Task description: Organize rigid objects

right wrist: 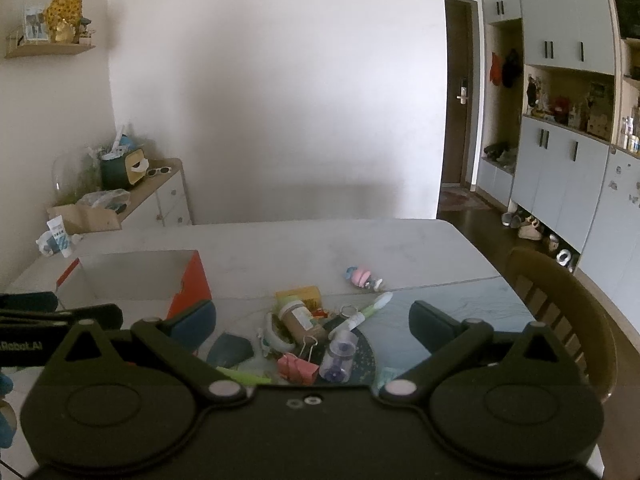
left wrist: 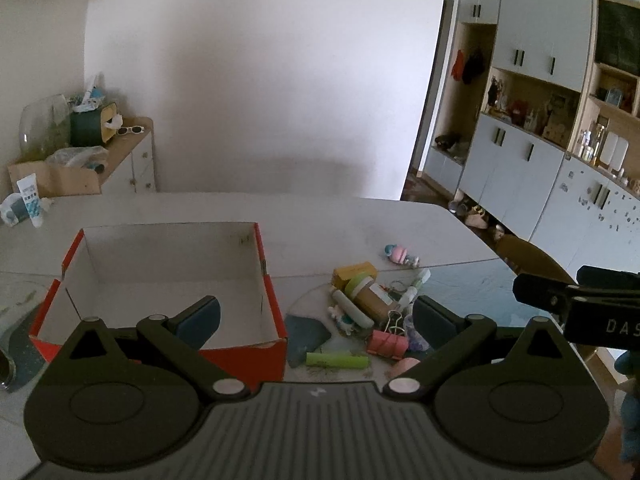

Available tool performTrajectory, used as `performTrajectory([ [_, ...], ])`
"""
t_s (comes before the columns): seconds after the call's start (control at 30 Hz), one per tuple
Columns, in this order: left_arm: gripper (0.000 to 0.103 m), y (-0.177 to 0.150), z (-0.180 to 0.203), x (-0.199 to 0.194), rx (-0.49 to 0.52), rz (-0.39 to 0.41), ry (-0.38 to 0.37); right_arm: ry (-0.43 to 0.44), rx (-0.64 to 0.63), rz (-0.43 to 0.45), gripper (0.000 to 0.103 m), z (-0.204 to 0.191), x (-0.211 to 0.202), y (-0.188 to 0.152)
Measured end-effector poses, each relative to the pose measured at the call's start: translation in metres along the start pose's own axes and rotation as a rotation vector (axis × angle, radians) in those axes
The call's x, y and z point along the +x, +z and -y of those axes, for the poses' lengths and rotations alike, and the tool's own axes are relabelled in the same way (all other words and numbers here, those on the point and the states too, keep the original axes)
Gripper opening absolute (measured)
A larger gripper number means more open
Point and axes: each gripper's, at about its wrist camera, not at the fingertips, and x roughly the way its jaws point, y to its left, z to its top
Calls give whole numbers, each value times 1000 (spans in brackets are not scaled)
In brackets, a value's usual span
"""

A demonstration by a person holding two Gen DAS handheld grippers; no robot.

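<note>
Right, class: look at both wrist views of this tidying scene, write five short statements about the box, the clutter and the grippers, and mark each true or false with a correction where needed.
1. The red box has nothing in it. True.
2. The left gripper holds the pink binder clip. False: it is open and the clip lies on the table.
3. The clutter lies right of the box. True.
4. The right gripper is shut. False: it is open.
5. The pink toy figure lies inside the box. False: it lies on the table beyond the clutter.
</note>
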Motion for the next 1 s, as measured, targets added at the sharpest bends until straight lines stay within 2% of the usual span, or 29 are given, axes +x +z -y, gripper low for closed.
performTrajectory([
  [0.2, 103, 0, 2, 0, 1, 10, -18, 4, -8, 3, 103, 2, 1, -2],
  [0.4, 103, 1, 9, 9, 10, -16, -50, -1, -10, 7, 103, 4, 2, -2],
  [0.57, 103, 3, 13, 17, 2, -16, -37, 1, -9, 1, 103, 9, 5, -2],
  [0.8, 103, 6, 17, 39, -32, -66, -6, 1, 10, -23, 103, 27, 21, 0],
  [1.0, 103, 5, 31, 58, 13, -116, -9, 17, 6, -50, 103, 46, 40, -2],
])
